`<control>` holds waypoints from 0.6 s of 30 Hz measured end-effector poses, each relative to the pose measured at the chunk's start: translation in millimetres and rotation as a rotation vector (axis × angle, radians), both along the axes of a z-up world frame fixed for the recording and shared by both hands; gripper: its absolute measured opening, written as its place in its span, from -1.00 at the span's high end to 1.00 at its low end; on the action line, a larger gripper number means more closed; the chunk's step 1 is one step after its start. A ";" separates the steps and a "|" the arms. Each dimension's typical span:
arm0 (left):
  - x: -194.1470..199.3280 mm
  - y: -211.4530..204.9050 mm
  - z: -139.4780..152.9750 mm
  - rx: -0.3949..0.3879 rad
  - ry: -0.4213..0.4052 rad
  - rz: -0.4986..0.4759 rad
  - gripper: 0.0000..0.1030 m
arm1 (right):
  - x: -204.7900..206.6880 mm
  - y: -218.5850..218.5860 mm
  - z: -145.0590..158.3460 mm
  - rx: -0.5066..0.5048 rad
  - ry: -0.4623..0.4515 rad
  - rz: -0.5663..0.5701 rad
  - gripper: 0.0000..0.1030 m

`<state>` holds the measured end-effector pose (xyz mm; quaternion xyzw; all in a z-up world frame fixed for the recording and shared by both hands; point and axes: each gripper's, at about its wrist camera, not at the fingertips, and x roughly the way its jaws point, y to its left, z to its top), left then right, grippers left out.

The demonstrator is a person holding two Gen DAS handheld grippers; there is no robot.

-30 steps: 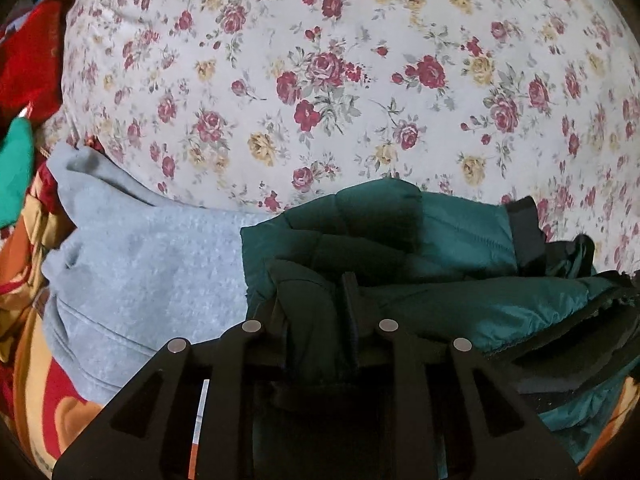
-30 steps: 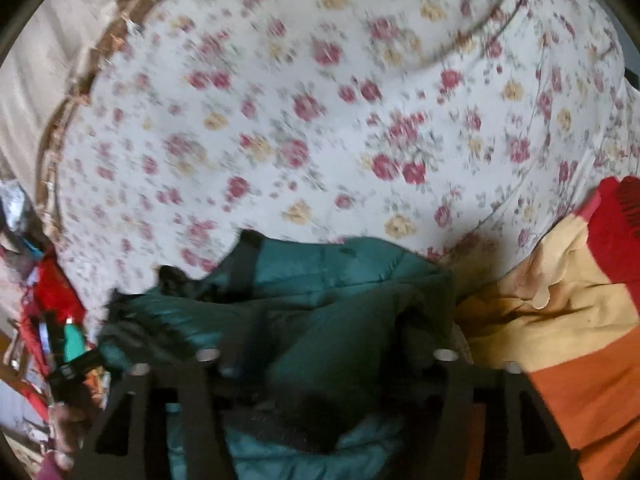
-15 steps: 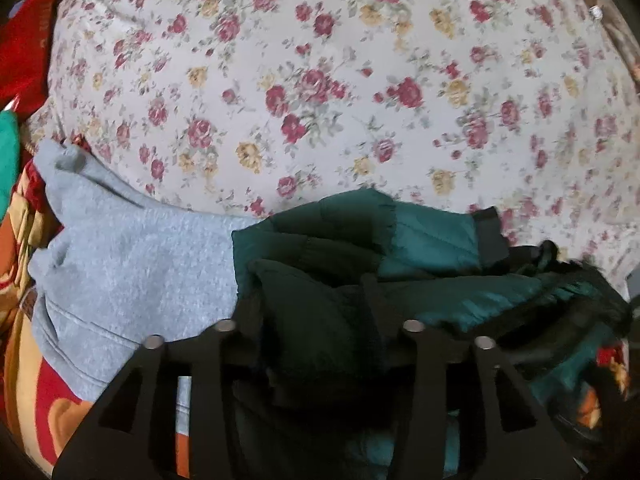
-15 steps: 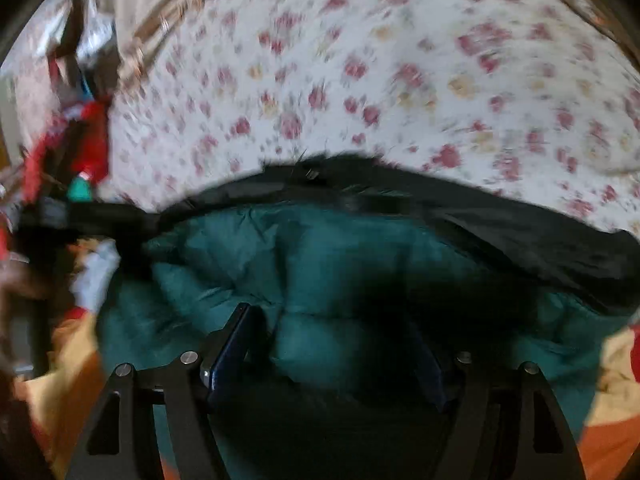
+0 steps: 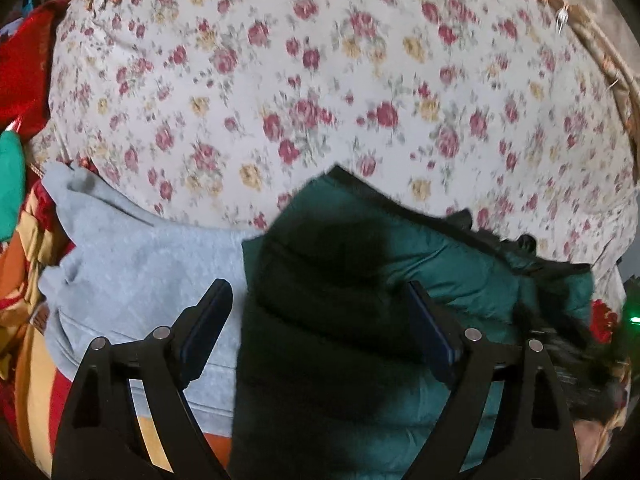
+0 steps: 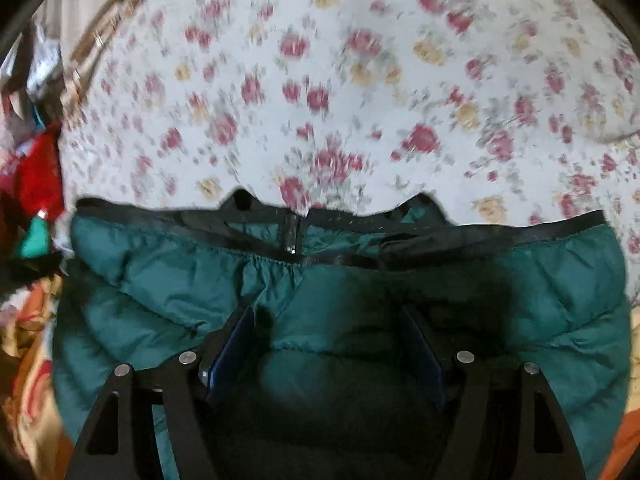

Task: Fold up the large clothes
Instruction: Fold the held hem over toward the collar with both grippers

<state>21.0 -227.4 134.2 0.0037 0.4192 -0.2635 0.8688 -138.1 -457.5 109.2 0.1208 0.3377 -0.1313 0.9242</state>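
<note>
**Two open claws over a green puffer jacket on a floral bed**

Both claws stand with their jaws spread wide and nothing pinched between them. The left claw (image 5: pixel 320 308) hangs low in its frame, its left finger (image 5: pixel 208 320) over a grey sweatshirt (image 5: pixel 132 264) and its right finger over the green jacket (image 5: pixel 360 280), whose edge runs up between the two. The right claw (image 6: pixel 328 332) sits over the middle of the green jacket (image 6: pixel 160 292), quilted fabric filling the gap between its fingers without being gripped.

Around the jacket, the floral bedspread (image 5: pixel 320 80) fills the upper half of each frame, blurred in both. In the left wrist view the grey sweatshirt lies at lower left, touching the jacket's left edge and resting on an orange and yellow patterned cloth (image 5: pixel 24 264). Red fabric (image 5: pixel 20 76) and a bit of bright green cloth (image 5: pixel 10 184) crowd the left border.

Only the right wrist view shows the jacket's black trim band (image 6: pixel 400 236) running across mid-frame, with a small dark fitting (image 6: pixel 291 232) at its centre. That view also catches red cloth (image 6: pixel 40 176) at middle left and orange fabric (image 6: pixel 624 444) at lower right. The sweatshirt appears only in the left wrist view.
</note>
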 end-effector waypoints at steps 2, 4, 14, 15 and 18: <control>0.7 -6.5 -8.0 0.020 -0.004 0.008 -0.68 | -18.0 -5.3 12.5 -0.049 -0.019 -0.007 -0.42; 1.8 -11.9 -14.6 0.036 -0.024 0.026 -0.68 | -28.2 -12.9 18.9 -0.112 -0.020 -0.031 -0.44; 11.6 -31.4 -34.8 0.093 -0.074 0.034 -0.72 | -33.4 -79.8 -24.5 -0.084 0.075 -0.190 -0.51; 11.8 -32.0 -36.2 0.091 -0.078 0.034 -0.73 | -33.8 -84.1 -29.4 -0.066 0.064 -0.192 -0.52; 14.2 -31.3 -38.7 0.083 -0.070 0.039 -0.76 | -36.6 -96.8 -36.4 0.009 0.028 -0.188 -0.54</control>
